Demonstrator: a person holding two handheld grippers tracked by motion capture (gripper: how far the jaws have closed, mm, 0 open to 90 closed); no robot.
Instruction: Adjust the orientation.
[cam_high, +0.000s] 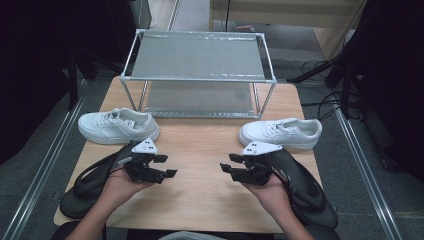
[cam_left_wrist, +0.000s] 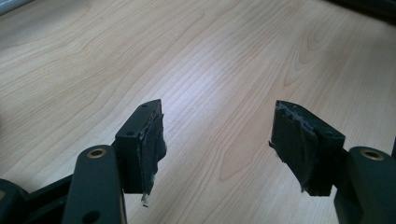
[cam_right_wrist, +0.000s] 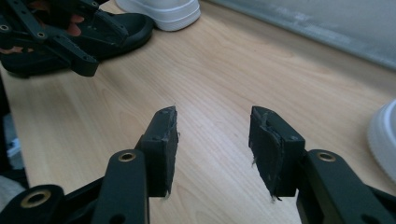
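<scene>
Over the bare middle of the light wooden tabletop (cam_high: 200, 150), the left gripper (cam_high: 167, 166) and the right gripper (cam_high: 227, 162) face each other, jaws spread, nothing between them. Nearest the left gripper lie a black rubber flip-flop (cam_high: 92, 180) and a white lace-up sneaker (cam_high: 117, 125); beside the right one, another black flip-flop (cam_high: 305, 187) and a second white sneaker (cam_high: 280, 132). Behind stands a metal-framed two-tier shoe rack (cam_high: 197, 57).
</scene>
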